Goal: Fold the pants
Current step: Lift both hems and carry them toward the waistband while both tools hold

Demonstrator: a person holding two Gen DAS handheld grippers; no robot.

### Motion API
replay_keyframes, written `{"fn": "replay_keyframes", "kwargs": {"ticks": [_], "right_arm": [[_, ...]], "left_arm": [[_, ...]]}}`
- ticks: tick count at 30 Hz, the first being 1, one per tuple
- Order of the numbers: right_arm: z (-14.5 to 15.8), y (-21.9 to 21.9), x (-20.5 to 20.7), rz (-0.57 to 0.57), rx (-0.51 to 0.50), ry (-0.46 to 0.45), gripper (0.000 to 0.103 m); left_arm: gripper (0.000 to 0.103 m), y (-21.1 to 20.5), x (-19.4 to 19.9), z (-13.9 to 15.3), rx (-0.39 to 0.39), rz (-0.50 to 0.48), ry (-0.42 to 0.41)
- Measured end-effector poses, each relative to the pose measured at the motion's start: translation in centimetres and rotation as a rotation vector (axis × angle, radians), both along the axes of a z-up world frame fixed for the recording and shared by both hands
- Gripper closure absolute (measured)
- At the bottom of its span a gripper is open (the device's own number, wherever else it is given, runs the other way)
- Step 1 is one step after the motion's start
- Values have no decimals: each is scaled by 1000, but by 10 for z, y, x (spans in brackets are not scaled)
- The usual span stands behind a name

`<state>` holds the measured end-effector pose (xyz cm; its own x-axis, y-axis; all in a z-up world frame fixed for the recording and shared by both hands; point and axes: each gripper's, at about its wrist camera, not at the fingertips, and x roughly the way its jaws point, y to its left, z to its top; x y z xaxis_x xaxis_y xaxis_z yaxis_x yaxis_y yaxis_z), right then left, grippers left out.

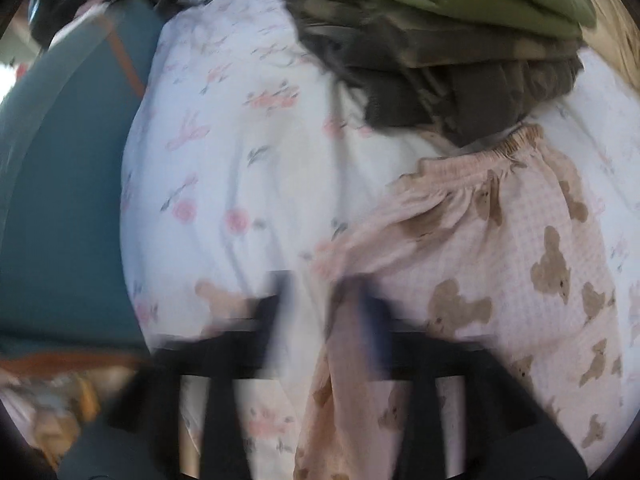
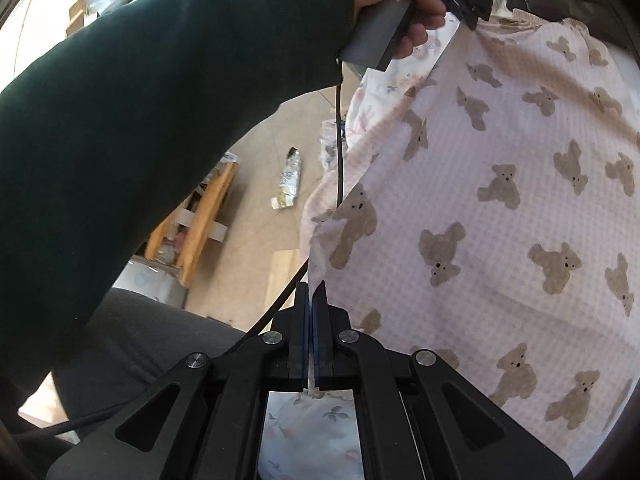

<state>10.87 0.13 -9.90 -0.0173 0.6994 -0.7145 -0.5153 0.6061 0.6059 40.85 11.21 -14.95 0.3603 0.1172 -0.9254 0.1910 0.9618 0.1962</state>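
Observation:
The pink pants with brown bears lie on a floral sheet, their elastic waistband toward the clothes pile. In the blurred left wrist view my left gripper is open. Its fingers stand apart at the pants' left edge, with sheet showing between them. In the right wrist view the pants spread to the right, and my right gripper is shut on a pinch of their near edge. A hand in a dark green sleeve holds the left gripper's handle at the waistband end.
A pile of camouflage and olive clothes lies beyond the waistband. A teal surface borders the sheet on the left. Below the bed, the floor holds a wooden rack and a foil wrapper.

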Motion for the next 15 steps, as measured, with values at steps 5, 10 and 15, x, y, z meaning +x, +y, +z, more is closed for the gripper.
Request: {"fn": "replay_keyframes", "kwargs": {"ticks": [5, 10, 15], "right_arm": [[6, 15, -11, 2, -28, -16, 103], [15, 47, -19, 9, -20, -39, 103], [0, 95, -26, 27, -10, -12, 103]], "left_arm": [[27, 26, -58, 51, -67, -120, -70], [15, 81, -148, 93, -162, -95, -128], [15, 127, -223, 79, -206, -9, -88]]}}
